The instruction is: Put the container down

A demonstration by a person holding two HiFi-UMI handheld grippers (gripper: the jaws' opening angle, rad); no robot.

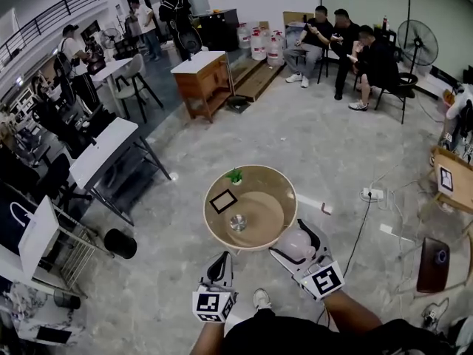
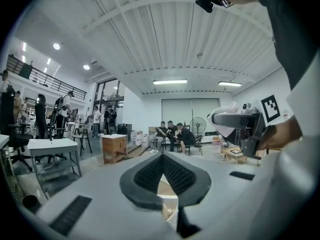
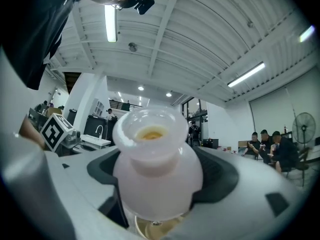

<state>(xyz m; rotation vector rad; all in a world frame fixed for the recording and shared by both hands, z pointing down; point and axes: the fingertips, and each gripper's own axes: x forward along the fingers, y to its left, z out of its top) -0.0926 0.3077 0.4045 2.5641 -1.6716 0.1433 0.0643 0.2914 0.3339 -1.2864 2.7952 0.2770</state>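
The container (image 1: 295, 244) is a milky, translucent jar with a wide open mouth (image 3: 156, 174). My right gripper (image 1: 298, 251) is shut on its body and holds it in the air over the near right edge of the round wooden table (image 1: 214, 231). In the right gripper view the jar fills the space between the dark pads (image 3: 220, 176), mouth pointing outward. My left gripper (image 1: 221, 260) hangs just short of the table's near rim. Its jaws (image 2: 162, 176) are shut with nothing between them. A small metal cap (image 1: 237, 222) lies on the tabletop.
A small green plant (image 1: 235, 175) and a black square frame (image 1: 223, 201) also sit on the table. Around it are concrete floor, a white power strip (image 1: 372, 194) with cables to the right, a desk (image 1: 103, 150) to the left, and seated people (image 1: 347, 39) far back.
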